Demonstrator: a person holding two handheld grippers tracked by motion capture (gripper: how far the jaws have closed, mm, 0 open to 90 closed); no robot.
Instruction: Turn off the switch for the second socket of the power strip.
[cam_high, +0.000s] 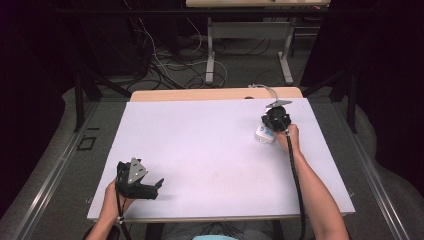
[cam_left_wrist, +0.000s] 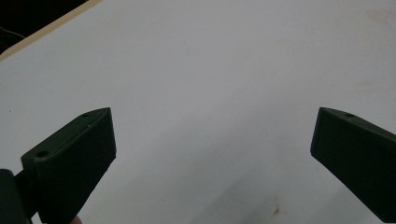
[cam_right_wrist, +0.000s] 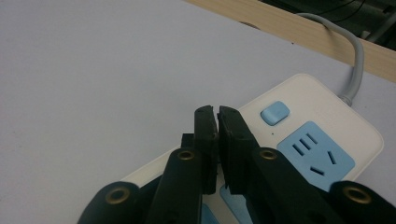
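A white power strip (cam_high: 265, 134) lies at the far right of the white table (cam_high: 210, 145). In the right gripper view the power strip (cam_right_wrist: 327, 116) shows a blue switch (cam_right_wrist: 274, 113) and a blue socket (cam_right_wrist: 315, 154), and its grey cable (cam_right_wrist: 356, 60) runs off over the table's back edge. My right gripper (cam_high: 276, 120) hovers right over the strip; its jaws (cam_right_wrist: 215, 112) stand together with nothing between them, just left of the switch. My left gripper (cam_high: 159, 184) rests near the front left of the table. Its jaws (cam_left_wrist: 212, 126) are wide apart over bare white surface.
A wooden strip (cam_high: 215, 94) borders the table's back edge. Beyond it, on the floor, stand the metal legs of another desk (cam_high: 210, 50) among loose cables (cam_high: 165, 65). Dark curtains hang on both sides.
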